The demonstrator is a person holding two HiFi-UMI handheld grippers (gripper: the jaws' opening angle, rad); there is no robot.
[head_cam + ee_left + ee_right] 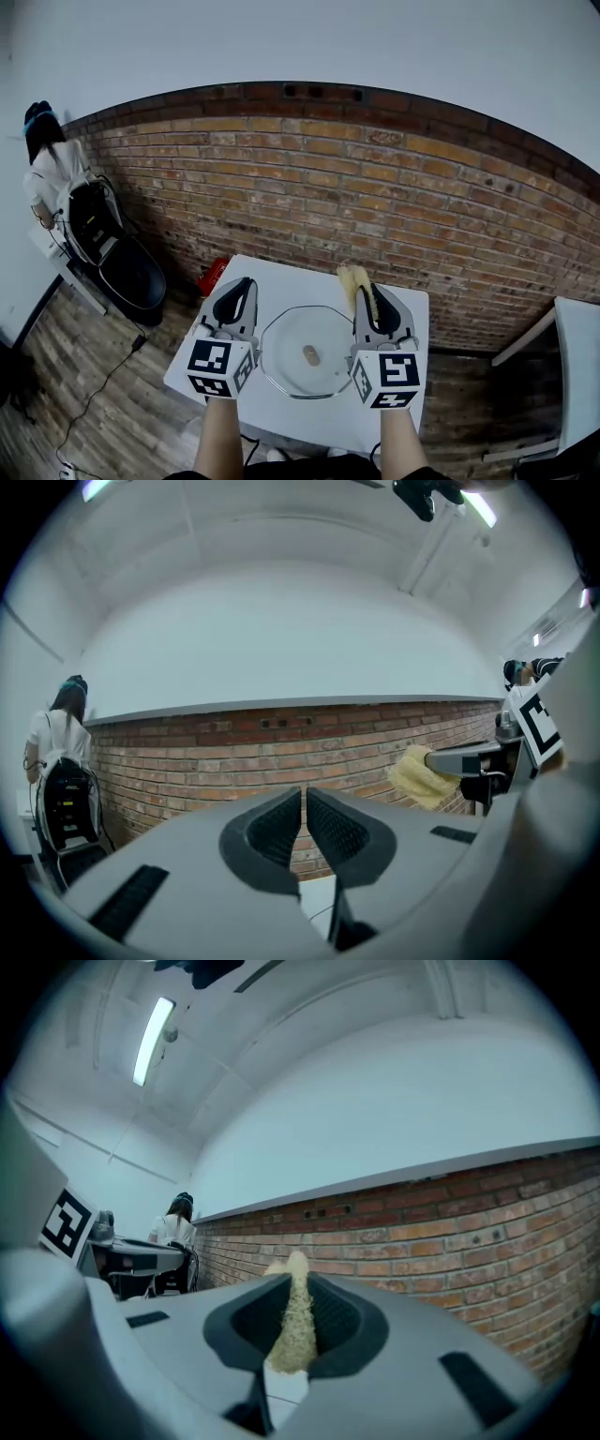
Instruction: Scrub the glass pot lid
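A round glass pot lid (302, 351) with a small knob (311, 355) lies flat on the white table (281, 277). Both grippers are held high above it, pointing level at the brick wall. My left gripper (237, 291) hovers to the lid's left; its jaws are shut with nothing between them (304, 822). To the lid's right, my right gripper (373, 298) is shut on a yellow sponge (355, 284), which sticks out past the jaws (294, 1321). The left gripper view also shows the sponge (415, 773) in the right gripper (469, 761).
A brick wall (394, 197) runs behind the table. A red object (212, 277) sits on the floor by the table's left corner. A person (49, 164) stands by a black chair (117, 253) at far left. Another white table's edge (577, 375) shows at right.
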